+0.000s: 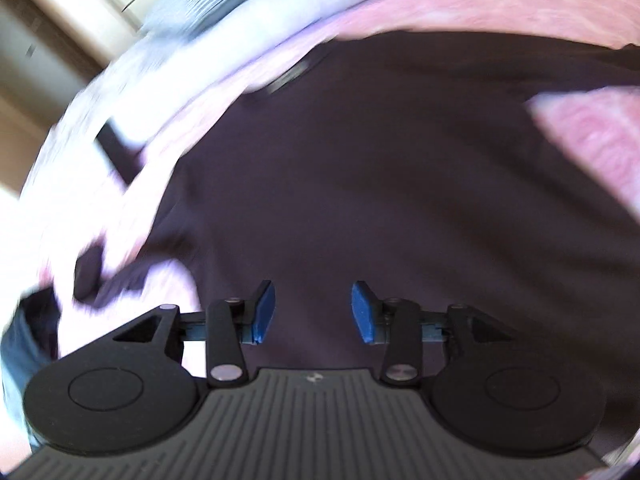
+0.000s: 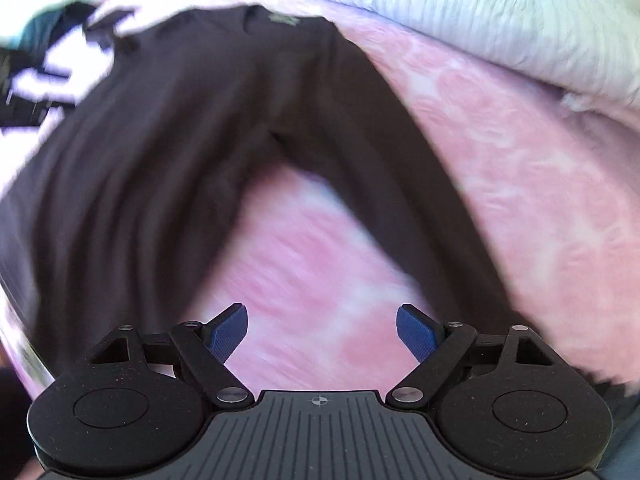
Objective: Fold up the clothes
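Grippers were both found empty. The left gripper stood with its jaws parted, blue pads clear of any cloth, poised over the body of a dark long-sleeved shirt. The right gripper was spread wider still, over bare pink bedspread in the gap between the shirt's body and its sleeve.

The shirt lay spread face-up on the bedspread, collar at the far end from the right gripper, the sleeve angled away from the body. A white quilted cover lay beyond the bedspread, and other dark garments were bunched past the shirt's far shoulder. Both views were motion-blurred.

Assessment: folding appeared barely begun, with the garment laid out and no fold visible. The next move would likely call for closing on the sleeve or a side edge and carrying it across the body.
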A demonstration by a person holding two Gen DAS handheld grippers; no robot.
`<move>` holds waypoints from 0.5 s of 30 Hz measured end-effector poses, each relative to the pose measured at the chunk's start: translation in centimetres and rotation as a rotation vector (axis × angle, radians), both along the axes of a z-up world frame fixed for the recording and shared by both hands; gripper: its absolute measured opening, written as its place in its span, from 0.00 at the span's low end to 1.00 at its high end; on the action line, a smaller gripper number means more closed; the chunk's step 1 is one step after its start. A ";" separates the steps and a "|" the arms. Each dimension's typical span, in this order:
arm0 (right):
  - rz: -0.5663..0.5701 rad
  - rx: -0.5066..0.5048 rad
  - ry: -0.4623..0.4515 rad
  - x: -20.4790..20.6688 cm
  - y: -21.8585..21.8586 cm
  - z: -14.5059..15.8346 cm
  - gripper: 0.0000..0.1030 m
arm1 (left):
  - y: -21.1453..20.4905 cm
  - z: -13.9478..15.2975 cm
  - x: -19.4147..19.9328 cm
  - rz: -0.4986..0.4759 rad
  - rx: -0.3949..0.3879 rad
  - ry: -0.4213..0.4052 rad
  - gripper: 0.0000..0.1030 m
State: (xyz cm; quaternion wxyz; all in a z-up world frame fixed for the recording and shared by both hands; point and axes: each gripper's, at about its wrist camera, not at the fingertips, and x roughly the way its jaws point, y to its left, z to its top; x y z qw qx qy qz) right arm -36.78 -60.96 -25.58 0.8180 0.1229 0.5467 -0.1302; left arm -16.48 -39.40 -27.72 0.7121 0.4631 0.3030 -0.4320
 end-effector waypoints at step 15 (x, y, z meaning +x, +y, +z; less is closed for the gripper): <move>-0.323 0.089 0.100 0.1 16.3 -5.8 0.82 | 24.2 -5.2 10.1 0.160 0.020 0.616 0.34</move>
